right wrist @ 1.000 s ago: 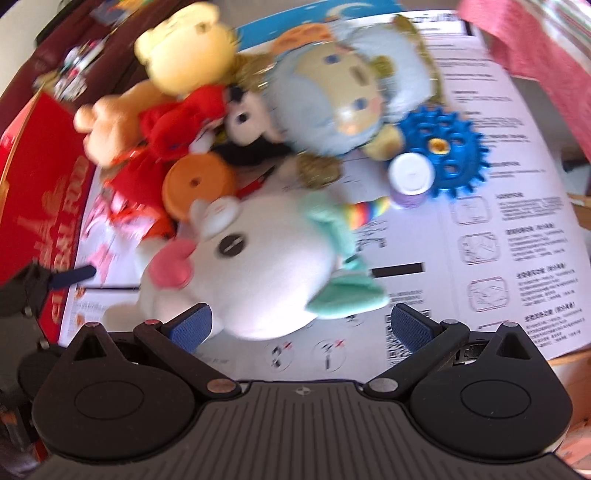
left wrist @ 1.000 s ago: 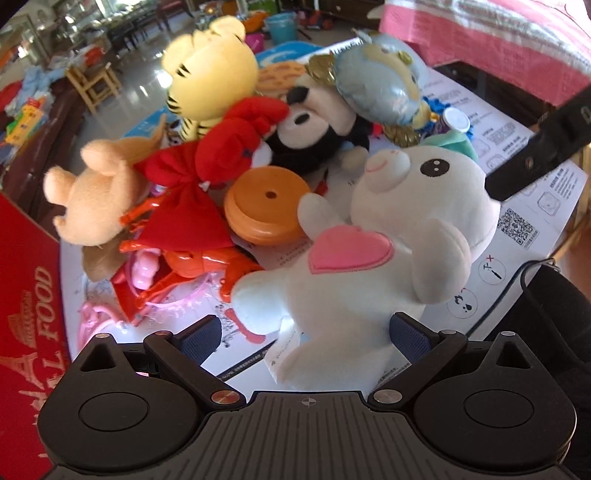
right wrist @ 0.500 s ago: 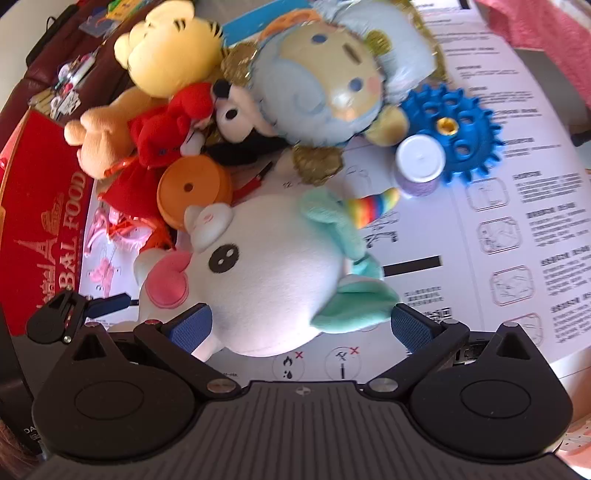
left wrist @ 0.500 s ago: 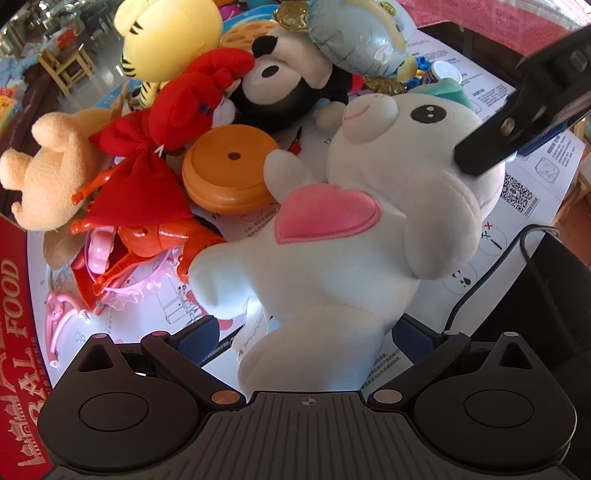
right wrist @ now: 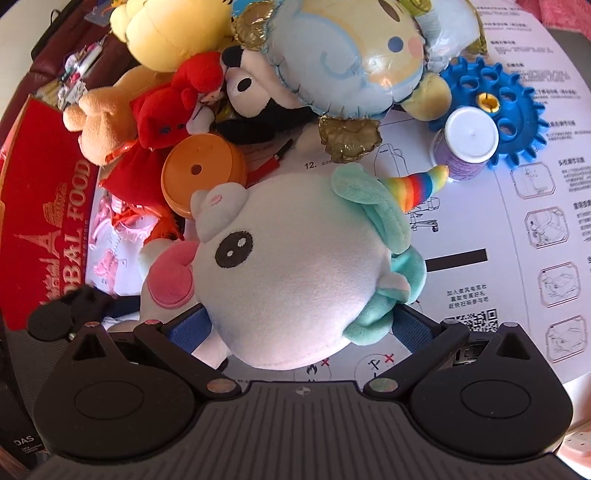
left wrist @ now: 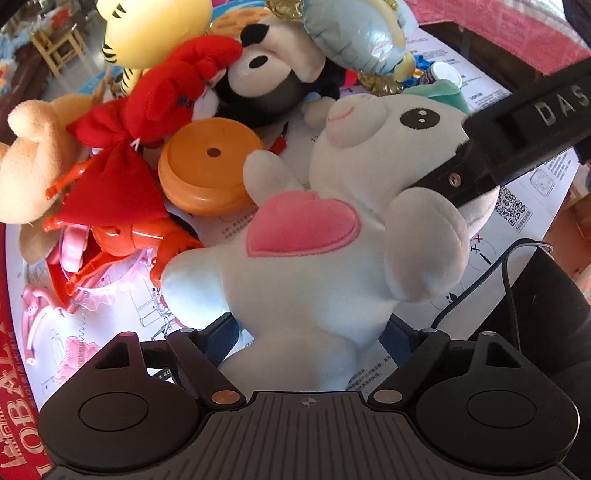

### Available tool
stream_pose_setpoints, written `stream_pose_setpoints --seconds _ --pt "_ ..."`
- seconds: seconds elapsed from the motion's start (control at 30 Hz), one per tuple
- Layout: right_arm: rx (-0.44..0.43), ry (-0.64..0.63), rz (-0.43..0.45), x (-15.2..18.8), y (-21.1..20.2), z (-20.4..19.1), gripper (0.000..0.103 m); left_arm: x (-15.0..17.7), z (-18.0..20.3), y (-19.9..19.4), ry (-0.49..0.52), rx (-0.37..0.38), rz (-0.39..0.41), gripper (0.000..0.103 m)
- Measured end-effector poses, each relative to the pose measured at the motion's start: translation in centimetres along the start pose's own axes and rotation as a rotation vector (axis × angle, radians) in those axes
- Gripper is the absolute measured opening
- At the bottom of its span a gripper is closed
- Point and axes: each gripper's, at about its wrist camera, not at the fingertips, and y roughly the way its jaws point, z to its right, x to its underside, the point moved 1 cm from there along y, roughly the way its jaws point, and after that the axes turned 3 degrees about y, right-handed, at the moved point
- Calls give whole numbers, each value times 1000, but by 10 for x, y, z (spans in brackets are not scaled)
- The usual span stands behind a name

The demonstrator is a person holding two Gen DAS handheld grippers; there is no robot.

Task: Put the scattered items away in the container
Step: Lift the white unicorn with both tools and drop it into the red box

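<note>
My left gripper (left wrist: 308, 334) is closing around the unicorn (left wrist: 314, 266)'s body, pads not pressing yet. My right gripper (right wrist: 299, 326) sits open around its head. I'd squeeze deep on both, since plush slips.

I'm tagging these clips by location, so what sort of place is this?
Probably a home living space: a heap of toys such as the white unicorn plush, small wooden chairs on a shiny floor behind, and a pink bedspread.
</note>
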Motion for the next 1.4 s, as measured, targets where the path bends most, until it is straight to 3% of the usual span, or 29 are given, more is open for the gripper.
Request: stream_pose_setpoints --seconds 0.07,0.13,0.23,0.37,0.53,0.87,1.13,1.4 --pt "-20 25 -6 0 2 4 103 1 3 0 15 -10 -3 83" --pt "-45 57 -19 -1 4 8 103 0 7 3 31 -13 -17 91" --pt "-83 100 -27 -3 10 12 103 -4 11 10 43 -51 -37 90" --pt "-118 125 6 -2 18 14 102 -9 15 13 31 -80 -32 77" --pt "-117 18 110 7 3 4 87 -3 24 3 47 -120 9 67" --pt "-122 -123 158 19 -37 -32 85 17 20 -47 -23 -148 112 67" --pt "-118 -428 277 -3 -85 -139 85 23 -42 -119 -267 -204 290 68" --pt "-176 -802 408 -34 -112 -321 85 46 -149 -207 -587 -351 503 69"
